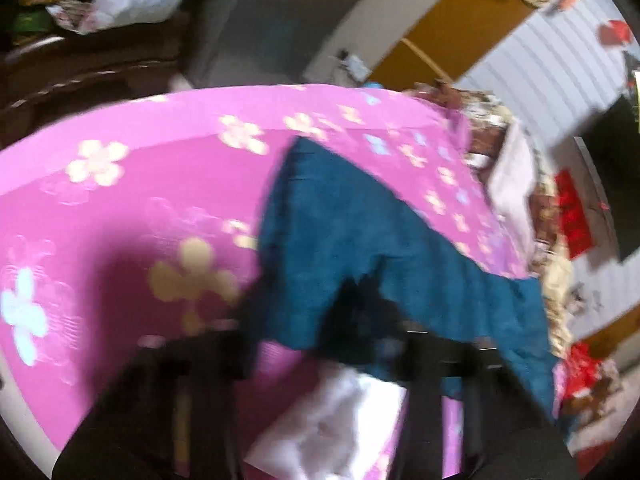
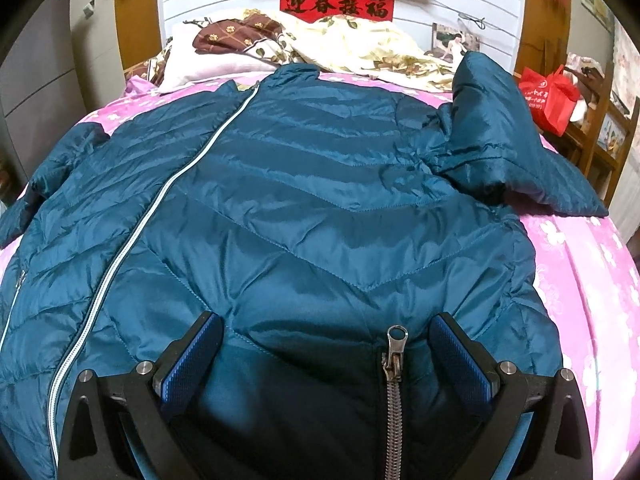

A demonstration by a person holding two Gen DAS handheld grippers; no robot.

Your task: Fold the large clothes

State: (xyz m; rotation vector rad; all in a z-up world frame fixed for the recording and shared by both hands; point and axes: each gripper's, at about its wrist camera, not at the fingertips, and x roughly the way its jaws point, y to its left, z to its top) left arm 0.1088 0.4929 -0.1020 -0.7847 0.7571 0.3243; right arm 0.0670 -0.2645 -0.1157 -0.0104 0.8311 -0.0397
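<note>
A large teal quilted down jacket (image 2: 312, 184) lies spread on a pink flowered bed (image 2: 592, 264), with its white zipper line (image 2: 160, 200) running diagonally. One sleeve (image 2: 504, 128) is folded up over the right side. My right gripper (image 2: 326, 344) is open, its blue pads (image 2: 460, 356) straddling the hem by a metal zipper pull (image 2: 394, 354). In the blurred left wrist view, a part of the jacket (image 1: 360, 232) lies on the pink sheet (image 1: 120, 200). My left gripper (image 1: 320, 364) hovers at its near edge, too blurred to judge.
A crumpled floral quilt (image 2: 360, 44) and pillows (image 2: 208, 64) lie at the head of the bed. A red bag (image 2: 548, 96) sits on a shelf at the right. A dark sofa with bags (image 1: 100, 20) stands beyond the bed.
</note>
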